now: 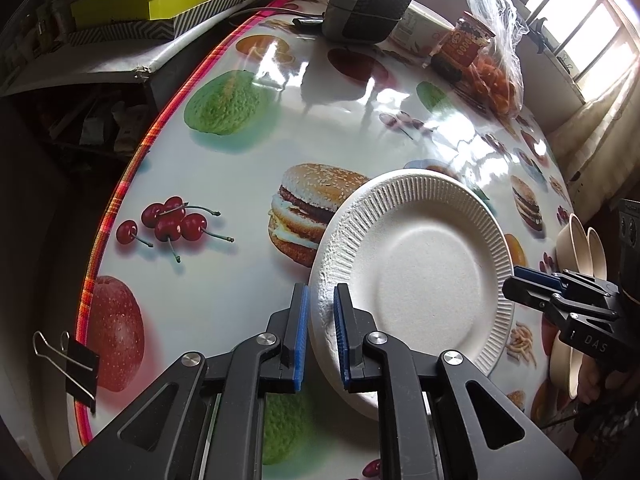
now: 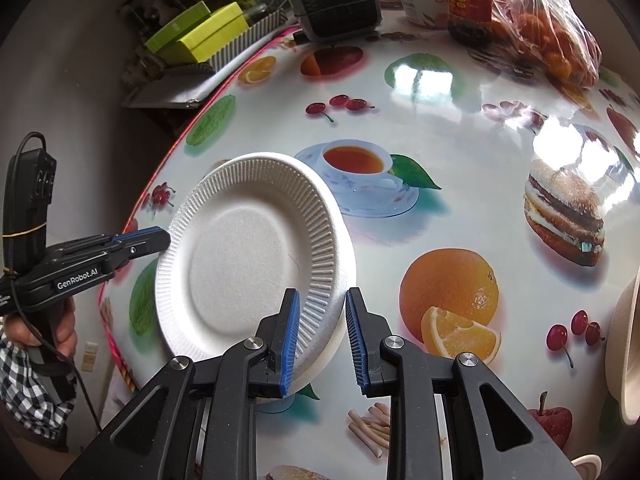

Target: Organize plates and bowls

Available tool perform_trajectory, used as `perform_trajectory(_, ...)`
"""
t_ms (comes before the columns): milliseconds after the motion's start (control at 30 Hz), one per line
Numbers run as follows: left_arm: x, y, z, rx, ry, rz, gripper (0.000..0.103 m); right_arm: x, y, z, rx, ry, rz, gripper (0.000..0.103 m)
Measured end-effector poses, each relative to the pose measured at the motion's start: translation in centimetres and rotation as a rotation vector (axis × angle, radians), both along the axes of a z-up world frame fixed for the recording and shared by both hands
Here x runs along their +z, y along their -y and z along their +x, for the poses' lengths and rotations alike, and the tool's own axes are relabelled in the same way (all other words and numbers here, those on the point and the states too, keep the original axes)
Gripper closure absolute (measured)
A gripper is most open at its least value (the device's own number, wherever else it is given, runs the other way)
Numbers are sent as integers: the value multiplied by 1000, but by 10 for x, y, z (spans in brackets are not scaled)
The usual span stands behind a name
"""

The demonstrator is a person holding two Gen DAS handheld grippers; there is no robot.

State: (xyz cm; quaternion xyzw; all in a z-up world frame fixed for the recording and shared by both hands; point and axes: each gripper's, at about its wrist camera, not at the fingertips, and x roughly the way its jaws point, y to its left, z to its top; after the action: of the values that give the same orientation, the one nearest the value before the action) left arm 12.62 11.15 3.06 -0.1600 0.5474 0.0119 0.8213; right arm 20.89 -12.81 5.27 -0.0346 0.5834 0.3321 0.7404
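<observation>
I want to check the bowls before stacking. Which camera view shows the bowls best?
The left wrist view: nested beige bowls stand at the right edge, behind the right gripper. The right wrist view shows only one cut-off rim.

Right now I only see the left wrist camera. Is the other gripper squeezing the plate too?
Observer: No. The right gripper has its jaws apart around the plate rim, and one pad is clear of it.
Operator: What's behind the plate? It blocks my view.
Observer: A printed teacup on the tablecloth, just beyond the far rim.
Operator: Who holds my gripper?
Observer: A hand with a checked sleeve holds the left gripper by its handle.
</observation>
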Motion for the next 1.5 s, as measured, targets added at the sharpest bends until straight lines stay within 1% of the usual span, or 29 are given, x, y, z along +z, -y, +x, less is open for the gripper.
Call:
perform_trajectory(167,1,0,-1,0,8,10,89,0,0,0,0,0,0,80)
perform_trajectory(233,3,1,-1,-1,15,24,86,0,0,0,-2,2,2,78)
perform_trajectory(300,3,1,-2,1,19,31,82,1,0,0,-3,13,1,73)
perform_trajectory(467,7,2,-4,2,41,71,79,3,0,-3,-3,42,-7,67)
perform_trajectory(567,9,3,-4,5,53,94,73,4,0,-4,-8,52,-8,64)
perform_trajectory(633,10,4,-5,7,64,117,70,4,0,-5,-12,58,-5,62)
perform_trajectory(700,11,5,-6,7,75,132,67,5,0,-6,-18,70,-7,56)
perform_trajectory(767,12,5,-7,11,84,139,65,6,1,-7,-22,81,-10,55)
perform_trajectory(933,17,7,-9,21,124,181,65,10,4,-9,-30,109,-8,52)
perform_trajectory(1133,29,10,-13,31,184,193,63,14,7,-11,-46,136,1,49)
perform_trajectory(1200,32,11,-14,34,195,199,59,16,8,-13,-50,149,0,48)
perform_trajectory(1300,38,16,-17,27,220,218,59,20,11,-15,-64,182,3,43)
perform_trajectory(1367,41,19,-18,24,232,213,59,25,14,-17,-75,208,4,41)
perform_trajectory(1467,47,28,-19,15,254,237,59,30,17,-21,-89,238,0,41)
perform_trajectory(1500,49,31,-20,11,260,235,59,32,18,-22,-90,245,1,41)
